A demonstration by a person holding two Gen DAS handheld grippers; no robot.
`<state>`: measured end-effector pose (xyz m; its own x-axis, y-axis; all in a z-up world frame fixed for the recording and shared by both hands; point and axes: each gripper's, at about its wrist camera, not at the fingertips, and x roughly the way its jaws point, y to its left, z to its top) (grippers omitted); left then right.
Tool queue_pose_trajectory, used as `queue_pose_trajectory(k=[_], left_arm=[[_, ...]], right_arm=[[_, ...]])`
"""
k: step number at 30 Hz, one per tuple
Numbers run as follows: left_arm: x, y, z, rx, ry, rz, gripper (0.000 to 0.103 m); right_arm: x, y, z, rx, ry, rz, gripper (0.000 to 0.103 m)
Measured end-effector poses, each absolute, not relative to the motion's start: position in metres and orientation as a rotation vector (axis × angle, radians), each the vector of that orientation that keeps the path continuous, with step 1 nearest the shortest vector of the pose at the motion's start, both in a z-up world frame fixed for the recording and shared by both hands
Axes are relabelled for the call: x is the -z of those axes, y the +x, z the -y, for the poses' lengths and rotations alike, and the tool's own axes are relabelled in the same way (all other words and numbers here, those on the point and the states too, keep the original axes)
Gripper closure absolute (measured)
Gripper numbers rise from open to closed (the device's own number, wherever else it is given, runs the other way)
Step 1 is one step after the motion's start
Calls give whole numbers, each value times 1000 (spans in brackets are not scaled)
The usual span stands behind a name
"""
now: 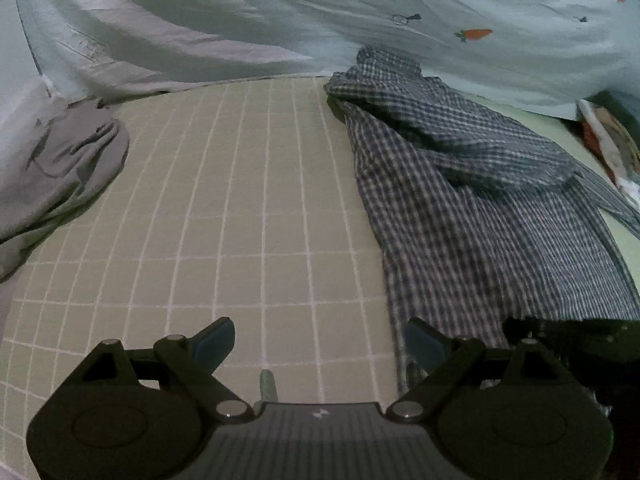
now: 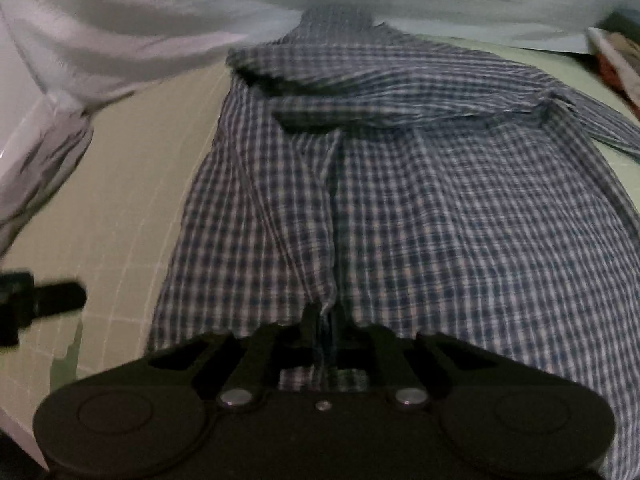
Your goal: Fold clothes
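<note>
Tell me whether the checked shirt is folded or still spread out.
Not folded: the checked shirt lies loosely spread and rumpled on the grid-patterned sheet, one sleeve trailing right, its hem between the right hand-held gripper fingers.

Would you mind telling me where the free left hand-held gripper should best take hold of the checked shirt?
Probably the near hem corner of the checked shirt, approached from the bare grid sheet on its left. That edge lies flat and exposed, right beside the open left hand-held gripper.

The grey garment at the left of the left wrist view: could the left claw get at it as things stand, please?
Probably yes: the left claw is open and empty over the bare checked sheet, and nothing lies between it and the grey garment.
</note>
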<state>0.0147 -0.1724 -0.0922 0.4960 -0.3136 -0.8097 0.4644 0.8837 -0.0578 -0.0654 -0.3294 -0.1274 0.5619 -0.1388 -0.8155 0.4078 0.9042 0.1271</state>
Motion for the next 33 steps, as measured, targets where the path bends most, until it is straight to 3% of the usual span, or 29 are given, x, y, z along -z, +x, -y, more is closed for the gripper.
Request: queue_pose_trajectory(k=[2, 5, 15, 19, 22, 27, 28, 29, 31, 33], left_arm=[[89, 20, 181, 447, 158, -932, 11], [87, 33, 194, 405, 122, -927, 10], [88, 98, 242, 312, 51, -931, 10], [94, 133, 267, 316, 82, -932, 10], [100, 164, 284, 312, 94, -953, 10], [106, 200, 308, 298, 107, -962, 10], [107, 205, 312, 300, 112, -963, 10], [108, 210, 315, 302, 117, -963, 10], [109, 216, 321, 310, 120, -965, 10], [110, 223, 326, 312, 117, -965, 10]], right_arm=[[122, -63, 338, 288, 326, -915, 71], [110, -64, 364, 255, 355, -869, 58], [78, -41, 520, 465, 355, -730, 41], [77, -25, 589, 570, 358, -678, 25], [91, -6, 635, 636, 375, -689, 24], [125, 25, 689, 690, 445, -793, 25], [129, 29, 692, 665, 451, -806, 33], [130, 32, 691, 636, 445, -815, 52], [128, 37, 686, 583, 413, -831, 75], [118, 42, 682, 545, 380, -810, 90]])
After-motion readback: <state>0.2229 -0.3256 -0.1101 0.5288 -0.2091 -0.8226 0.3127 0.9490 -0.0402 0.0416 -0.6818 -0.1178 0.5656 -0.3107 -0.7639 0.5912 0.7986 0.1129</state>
